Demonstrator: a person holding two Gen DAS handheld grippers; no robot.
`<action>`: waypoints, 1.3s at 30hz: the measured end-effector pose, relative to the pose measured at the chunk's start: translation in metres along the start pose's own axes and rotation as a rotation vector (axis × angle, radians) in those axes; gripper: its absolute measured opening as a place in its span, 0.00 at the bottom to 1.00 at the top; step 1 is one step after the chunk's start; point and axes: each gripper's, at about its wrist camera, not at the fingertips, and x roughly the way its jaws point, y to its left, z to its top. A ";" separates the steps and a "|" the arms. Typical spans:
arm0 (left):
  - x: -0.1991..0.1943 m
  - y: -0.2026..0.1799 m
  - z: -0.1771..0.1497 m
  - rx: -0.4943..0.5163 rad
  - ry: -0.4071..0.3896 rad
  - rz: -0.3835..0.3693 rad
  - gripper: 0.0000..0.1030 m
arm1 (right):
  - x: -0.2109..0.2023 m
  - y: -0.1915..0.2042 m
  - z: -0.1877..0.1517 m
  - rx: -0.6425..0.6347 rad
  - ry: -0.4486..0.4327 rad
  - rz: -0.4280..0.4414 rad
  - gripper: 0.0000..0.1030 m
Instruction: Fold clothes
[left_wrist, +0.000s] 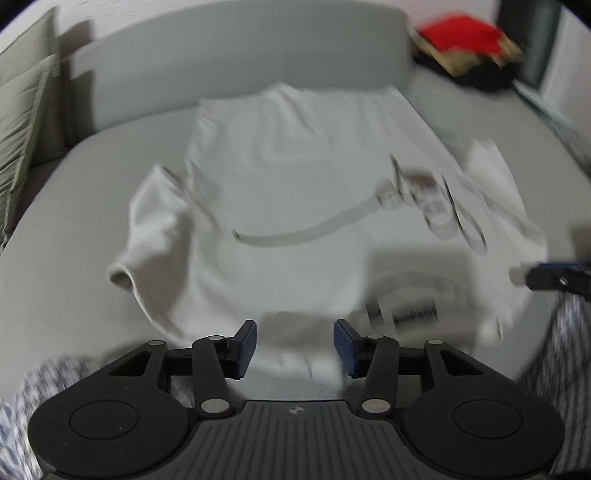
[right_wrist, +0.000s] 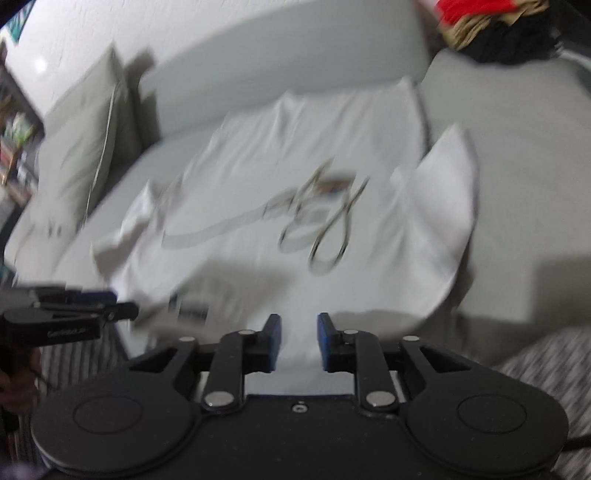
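Both views are motion-blurred; fine detail on the fabric cannot be resolved. The white T-shirt (left_wrist: 295, 206) lies spread flat on the grey sofa seat (left_wrist: 74, 236), occupying the centre of each frame, collar end toward the cameras. The printed graphic (left_wrist: 424, 199) on its chest reads only as grey curved bands and looped outlines; no lettering is legible. A label near the collar (left_wrist: 406, 312) shows as dark stripes, unreadable. One short sleeve (left_wrist: 147, 229) sits rumpled at centre left of the left wrist view; the other sleeve (right_wrist: 443, 206) stands up in a pointed fold at centre right of the right wrist view.

The left tongs (left_wrist: 294, 347) are parted wide, blue pads clear of the cloth, gripping nothing. The right tongs (right_wrist: 299, 341) are parted by a narrower gap, also empty, with the shirt's near edge showing between the pads.

A ribbed cushion (left_wrist: 18, 122) is cut off at the upper left edge. A red, tan and black pile (left_wrist: 469, 48) in the upper right is smeared. Striped fabric (right_wrist: 546, 369) fills the lower corners, partly hidden by the tool bodies.
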 end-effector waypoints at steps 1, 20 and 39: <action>0.005 -0.001 0.008 -0.010 -0.005 -0.003 0.56 | 0.000 -0.004 0.008 0.017 -0.026 -0.014 0.37; 0.059 -0.012 0.003 -0.020 -0.005 -0.068 0.75 | 0.130 -0.047 0.085 -0.014 -0.049 -0.322 0.26; 0.060 -0.011 0.001 -0.031 -0.029 -0.085 0.77 | -0.003 -0.141 0.048 0.469 -0.364 -0.504 0.02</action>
